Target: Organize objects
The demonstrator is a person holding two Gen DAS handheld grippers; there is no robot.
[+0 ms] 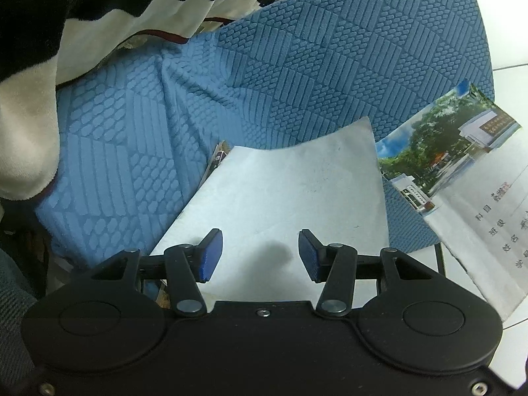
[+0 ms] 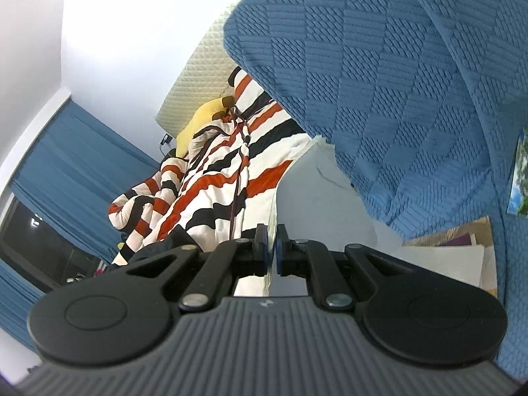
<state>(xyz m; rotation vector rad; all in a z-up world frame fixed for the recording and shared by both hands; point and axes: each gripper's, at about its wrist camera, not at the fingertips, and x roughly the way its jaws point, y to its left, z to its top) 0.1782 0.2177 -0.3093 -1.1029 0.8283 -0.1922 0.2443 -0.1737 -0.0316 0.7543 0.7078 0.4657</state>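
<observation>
Left gripper (image 1: 260, 254) released, hovering over white booklet (image 1: 283, 191) on blue chair (image 1: 297, 66) | right gripper (image 2: 271, 250) clenched on white sheet's edge (image 2: 316, 191)

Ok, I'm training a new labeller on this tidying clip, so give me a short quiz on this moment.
1. True or false: the fingers of the left gripper clamp the white sheet.
2. The chair cover is: A red, B blue, C green?
3. What do the fingers of the right gripper pinch?
Key: 1 false, they stand open above it. 2 B. 3 a thin white paper, seen edge-on.
</observation>
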